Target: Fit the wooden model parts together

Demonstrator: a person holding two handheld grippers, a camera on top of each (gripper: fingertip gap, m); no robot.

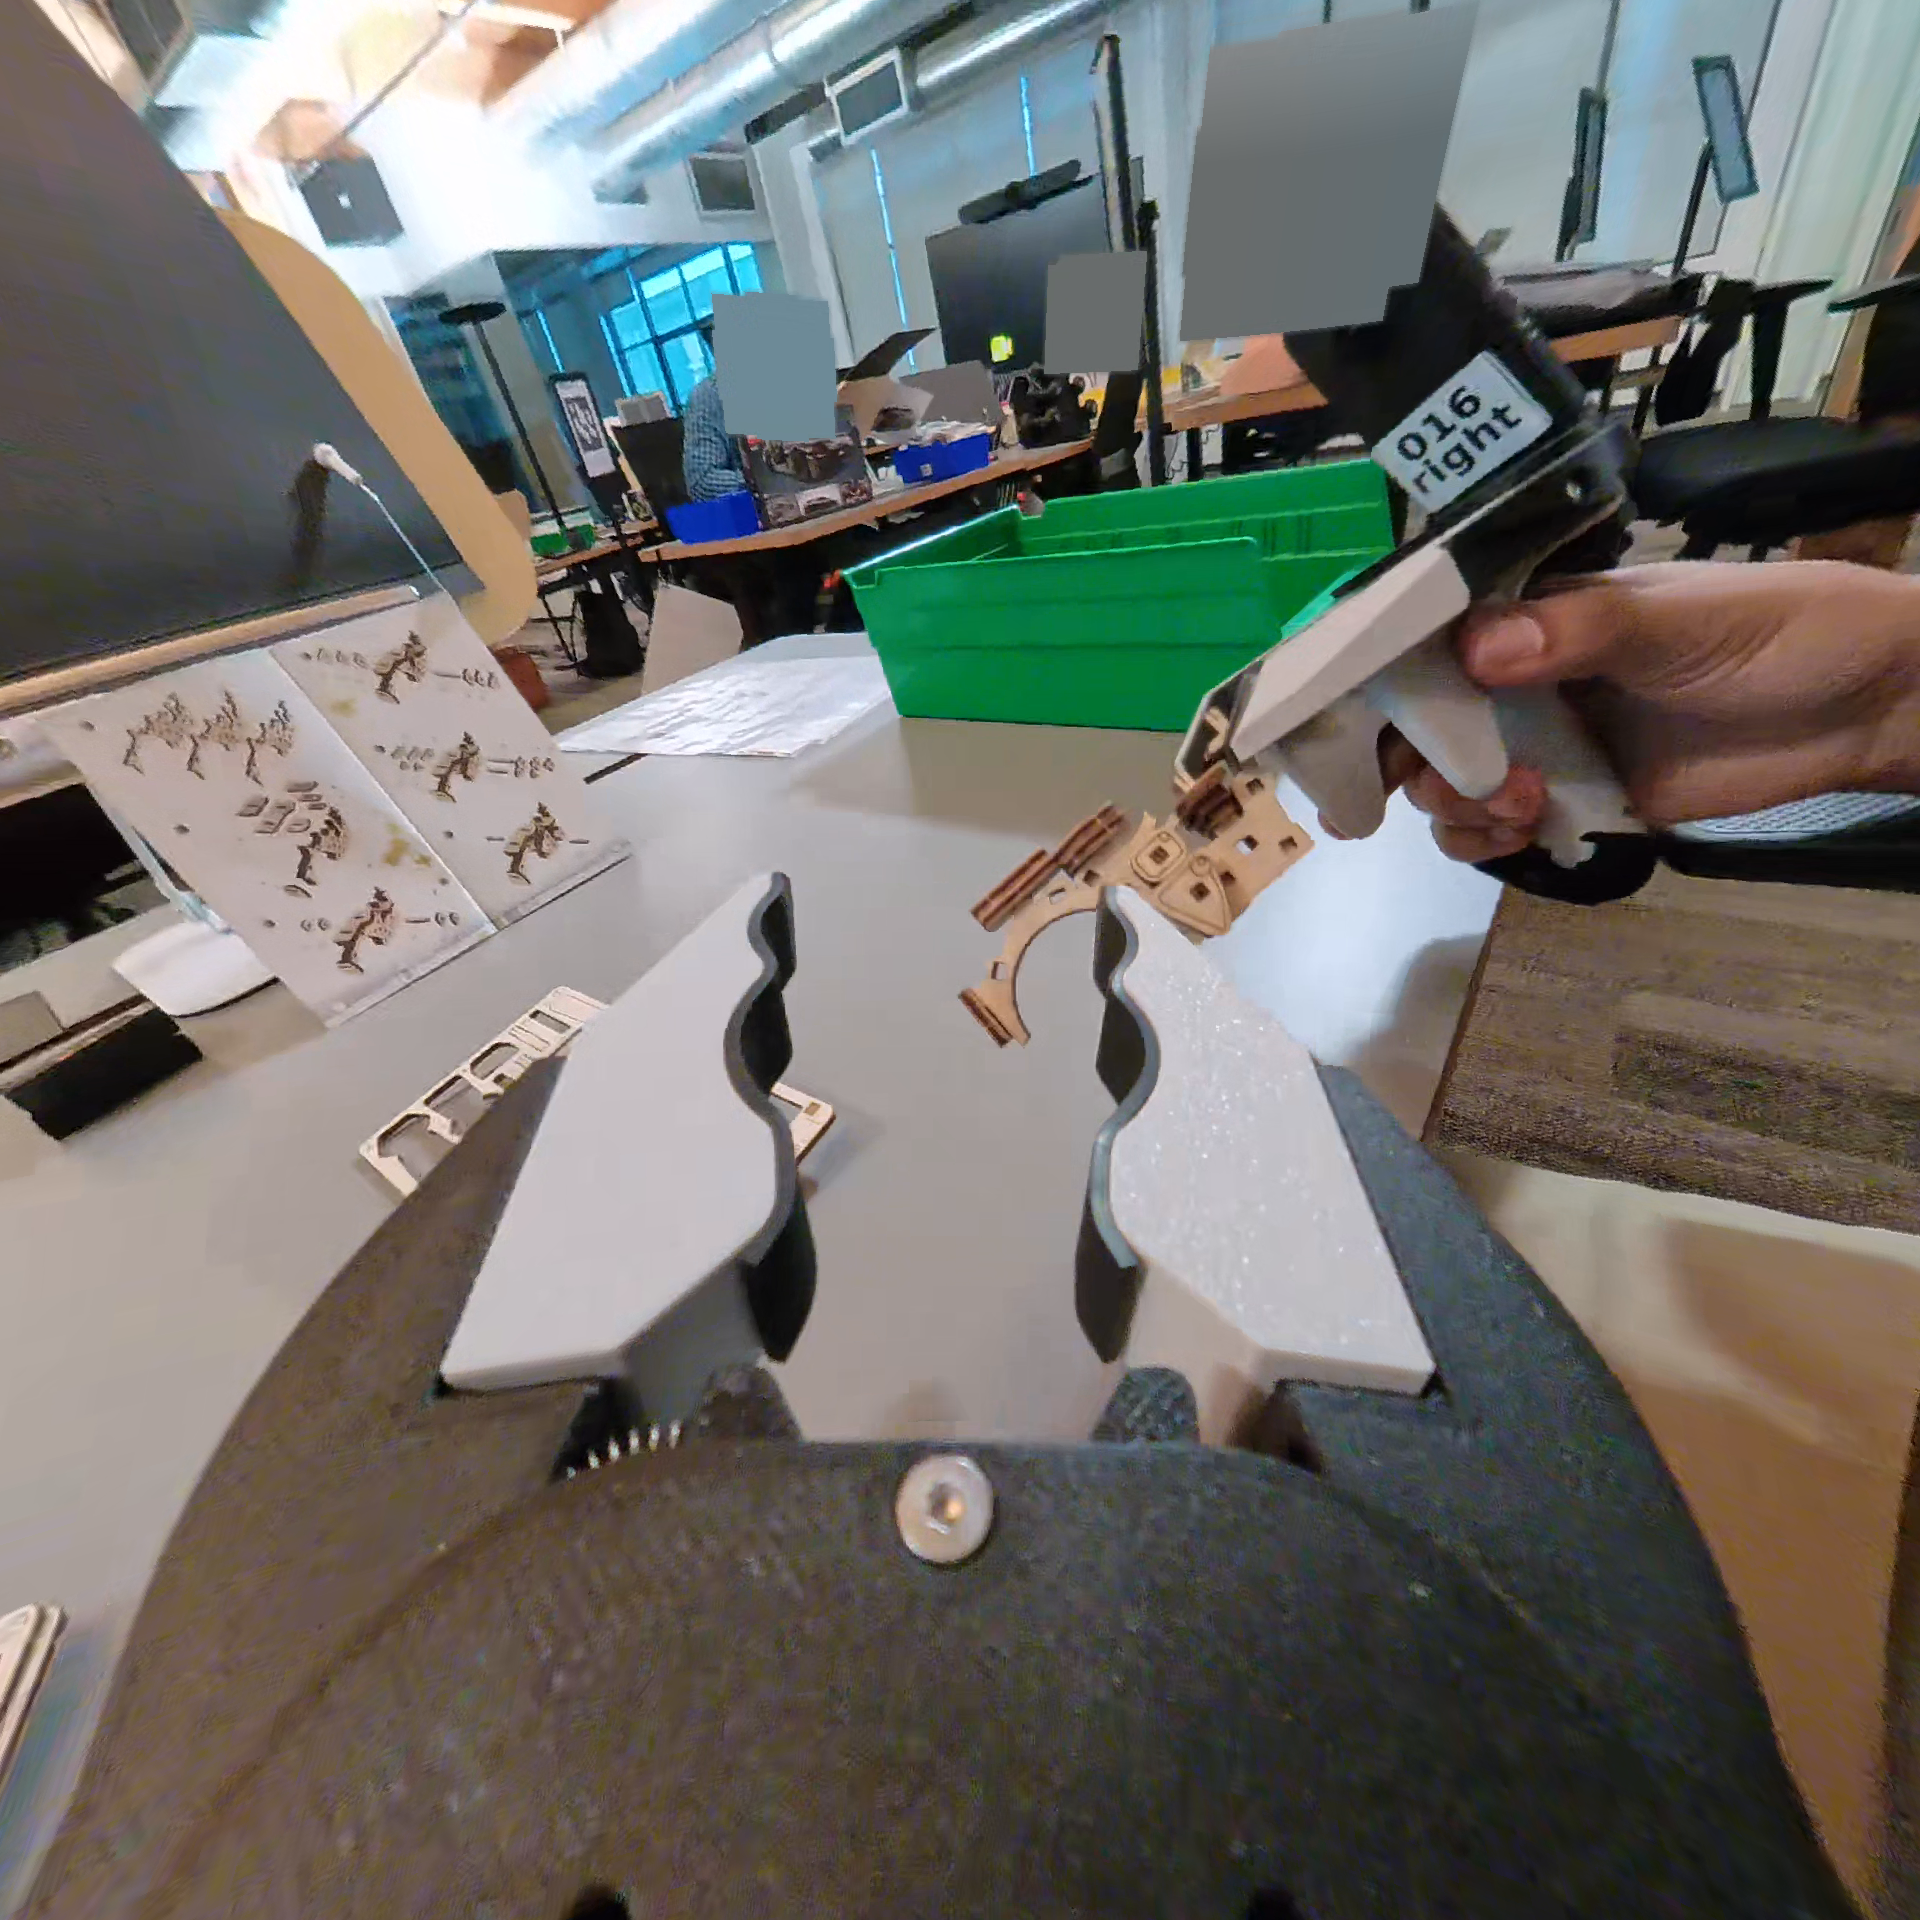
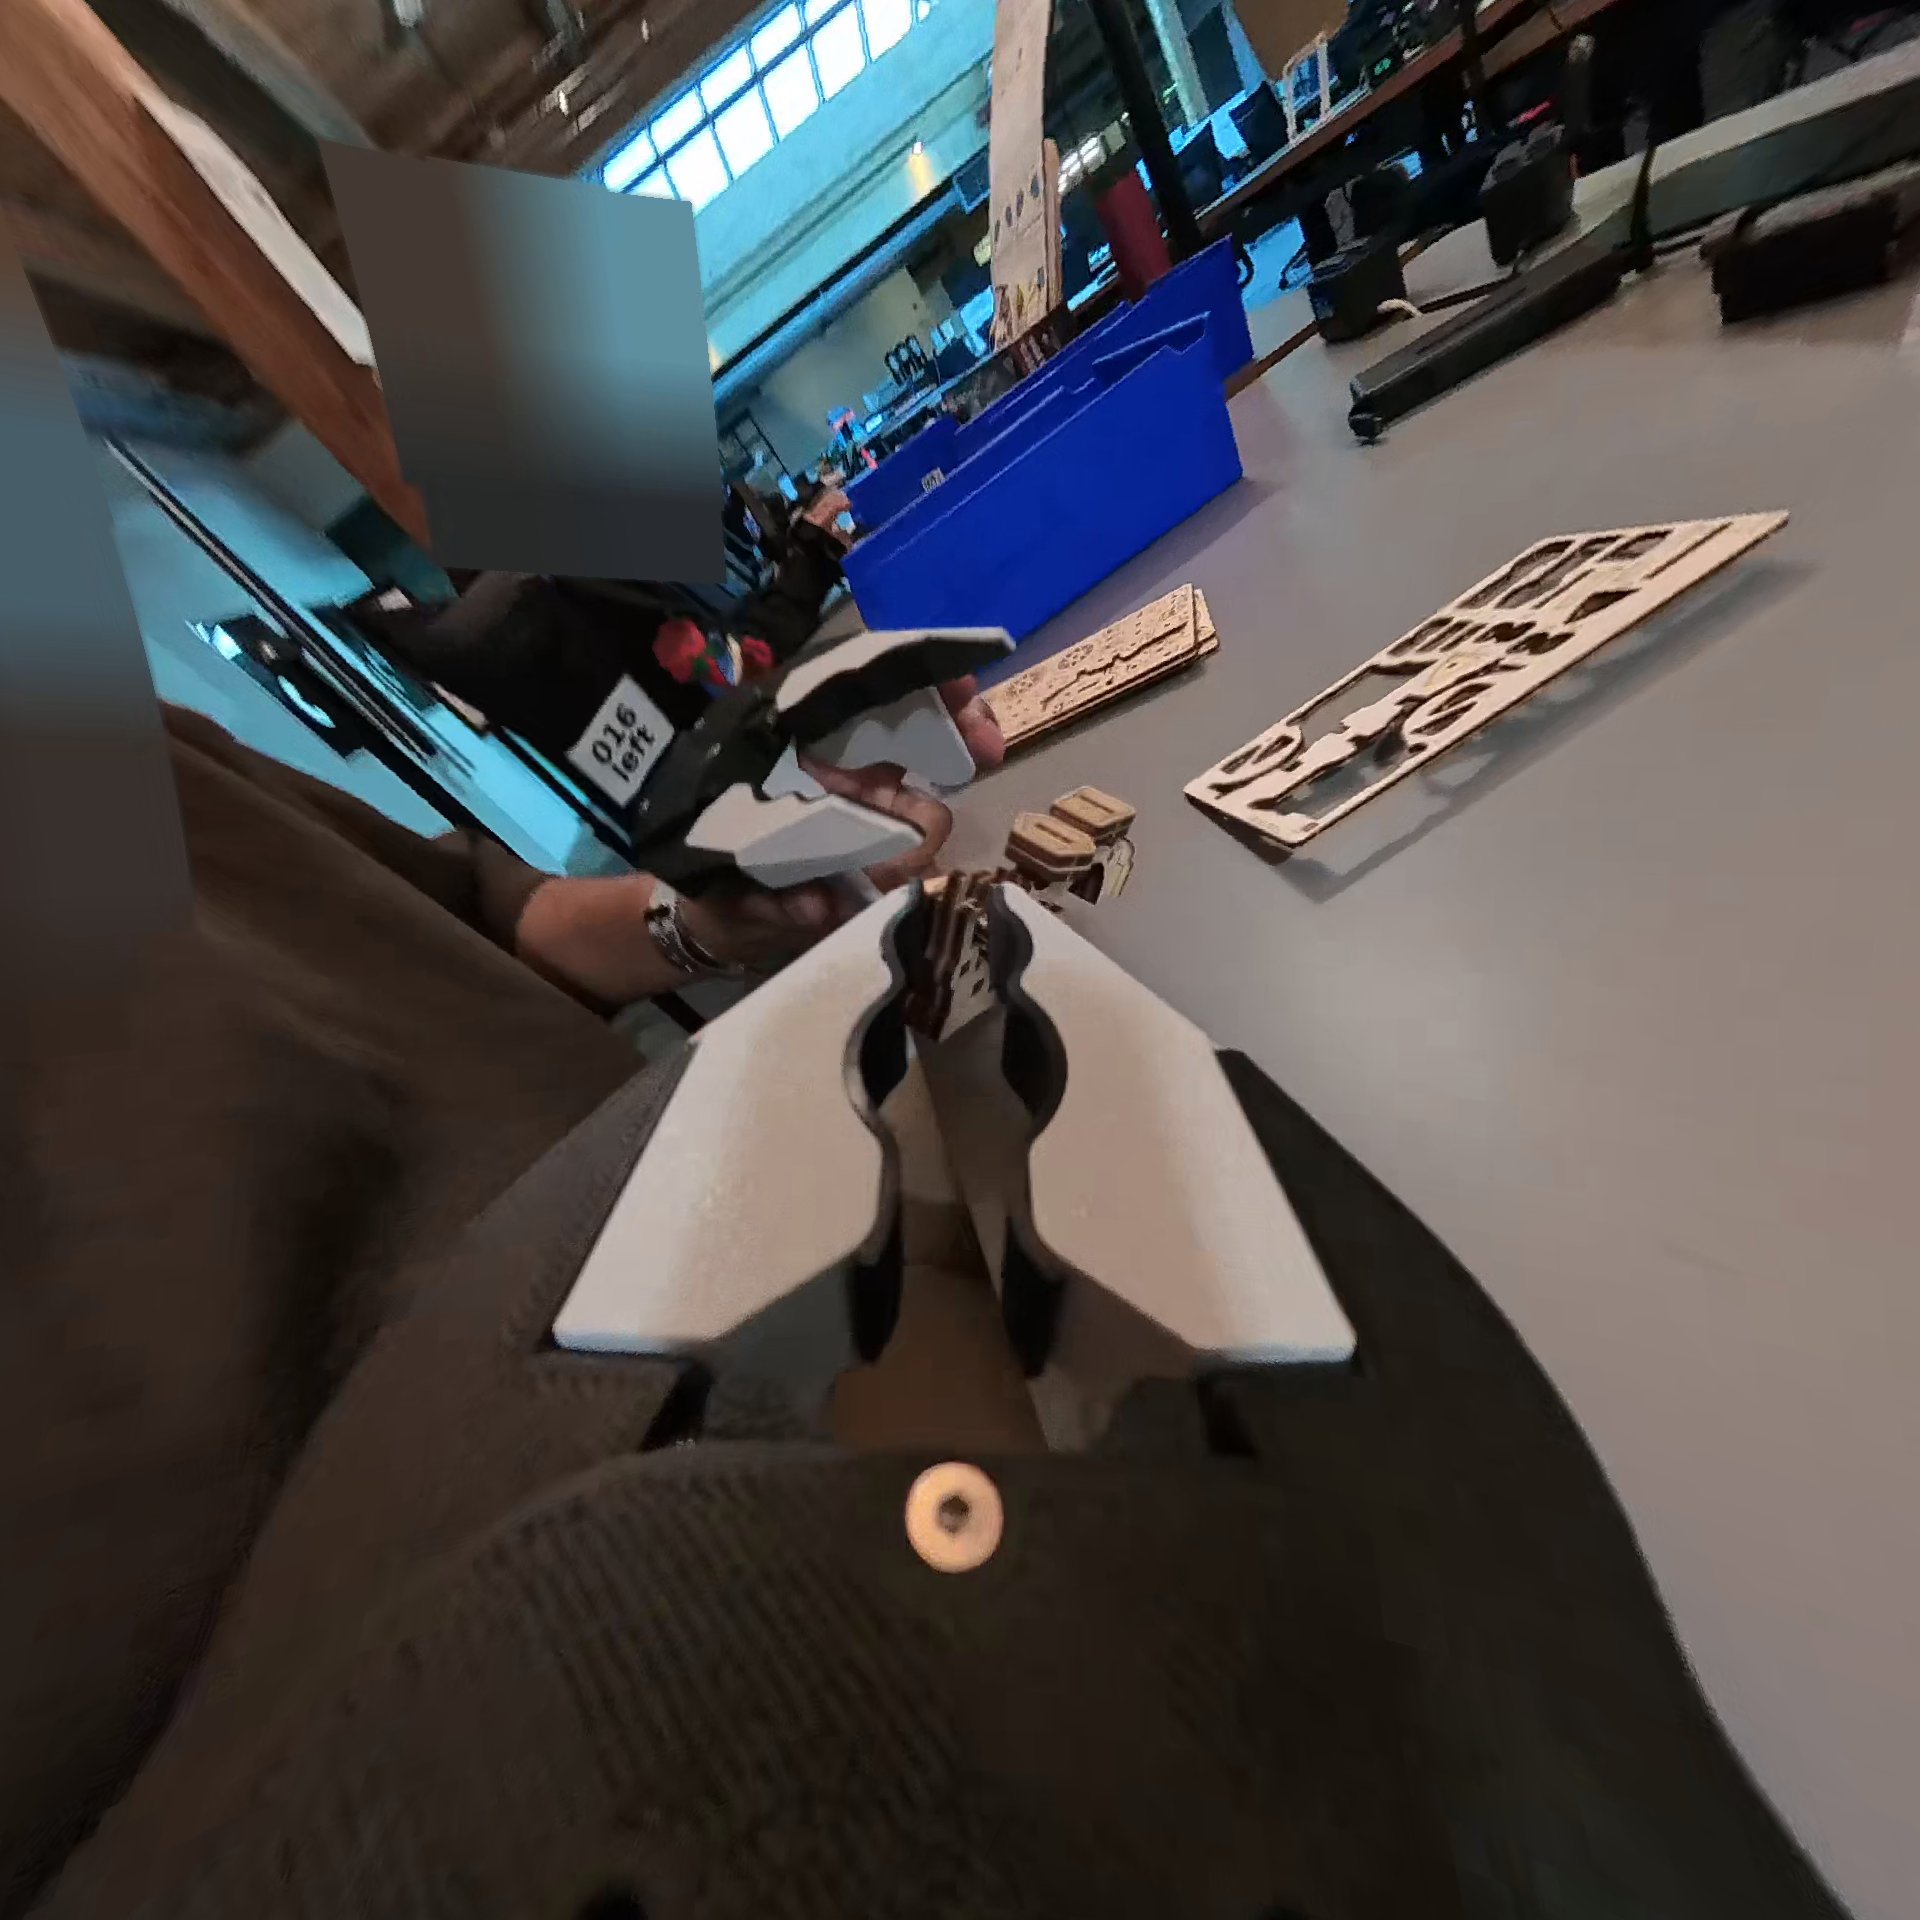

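Note:
My right gripper (image 2: 951, 925) is shut on a partly built wooden model (image 2: 951, 971), whose stacked brown and tan pieces stick out past the fingertips. In the left wrist view the right gripper (image 1: 1210, 743) holds the model (image 1: 1174, 862) tilted in the air above the grey table (image 1: 914, 810), with a curved arm hanging down to the left. My left gripper (image 1: 945, 904) is open and empty, and its right fingertip lies close under the model. The left gripper also shows in the right wrist view (image 2: 977, 707), open, just left of the model.
A punched-out wooden sheet (image 2: 1455, 686) and a stack of part sheets (image 2: 1101, 665) lie on the table before a blue bin (image 2: 1049, 499). A green bin (image 1: 1122, 613) stands at the back. Instruction pages (image 1: 312, 790) lean at the left, and another wooden frame (image 1: 468, 1101) lies under my left finger.

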